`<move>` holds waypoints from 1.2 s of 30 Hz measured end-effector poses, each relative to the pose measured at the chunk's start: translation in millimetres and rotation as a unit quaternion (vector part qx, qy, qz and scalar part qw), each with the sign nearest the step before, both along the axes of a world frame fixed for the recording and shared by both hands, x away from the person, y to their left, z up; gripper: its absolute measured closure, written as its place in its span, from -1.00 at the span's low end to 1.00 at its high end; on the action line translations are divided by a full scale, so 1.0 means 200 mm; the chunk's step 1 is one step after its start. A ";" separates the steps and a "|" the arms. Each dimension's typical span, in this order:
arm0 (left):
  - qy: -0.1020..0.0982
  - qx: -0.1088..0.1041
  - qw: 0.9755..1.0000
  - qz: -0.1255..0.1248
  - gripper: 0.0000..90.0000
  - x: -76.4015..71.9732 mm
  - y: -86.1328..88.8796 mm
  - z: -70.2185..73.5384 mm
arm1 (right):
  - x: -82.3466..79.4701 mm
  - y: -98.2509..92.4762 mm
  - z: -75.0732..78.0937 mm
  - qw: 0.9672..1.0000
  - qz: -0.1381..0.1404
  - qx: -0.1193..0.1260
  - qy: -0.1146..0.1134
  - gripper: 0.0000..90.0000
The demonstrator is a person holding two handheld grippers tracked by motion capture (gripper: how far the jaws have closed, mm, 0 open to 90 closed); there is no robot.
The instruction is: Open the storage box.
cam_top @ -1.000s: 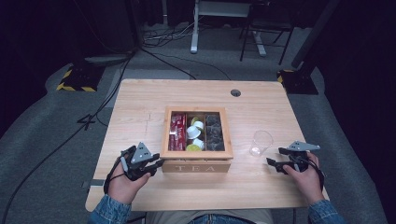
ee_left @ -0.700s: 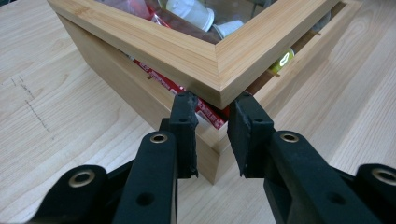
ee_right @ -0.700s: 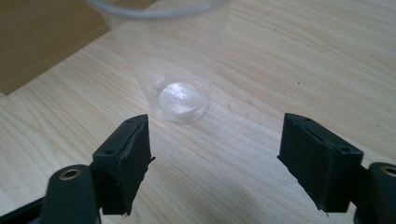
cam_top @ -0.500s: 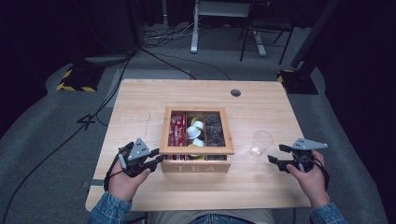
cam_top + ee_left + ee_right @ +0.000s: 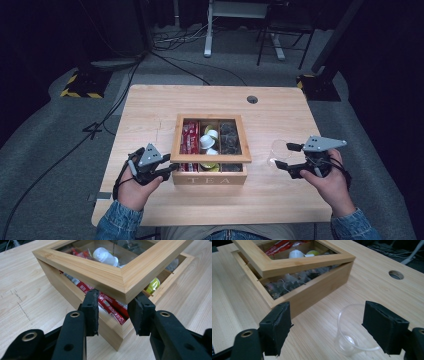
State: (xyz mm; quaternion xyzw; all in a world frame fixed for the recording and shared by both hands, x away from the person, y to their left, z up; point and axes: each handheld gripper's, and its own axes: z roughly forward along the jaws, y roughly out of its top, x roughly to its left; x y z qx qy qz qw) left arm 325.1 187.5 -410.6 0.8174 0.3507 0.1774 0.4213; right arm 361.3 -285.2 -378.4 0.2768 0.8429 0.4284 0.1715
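Left gripper [image 5: 113, 315]: fingers just opening, narrow gap straddling the lid [image 5: 110, 272] corner of the tea box [image 5: 210, 172], lid ajar. Right gripper [image 5: 332, 327]: fingers wide, cup [image 5: 352, 337] between, ungripped. Lid not fully open.

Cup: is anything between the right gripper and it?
Nothing visible. The cup stands upright on bare table, just ahead of the right gripper, whose open jaws are apart from it. The tea box sits off to the side, clear of the path.
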 end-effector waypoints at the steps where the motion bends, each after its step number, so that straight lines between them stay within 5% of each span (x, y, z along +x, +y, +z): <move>1: 0.001 -0.003 1.000 0.001 0.36 0.00 0.00 0.00 | 0.00 0.00 0.00 1.000 0.000 0.000 0.000 -0.51; 21: -0.002 -0.011 1.000 0.007 0.36 0.05 0.00 0.05 | 0.07 0.37 -0.01 0.996 0.088 -0.027 -0.012 -0.65; 36: -0.004 -0.006 1.000 0.008 0.35 0.05 -0.01 0.04 | 0.14 0.50 -0.07 0.995 0.092 -0.038 -0.031 -0.53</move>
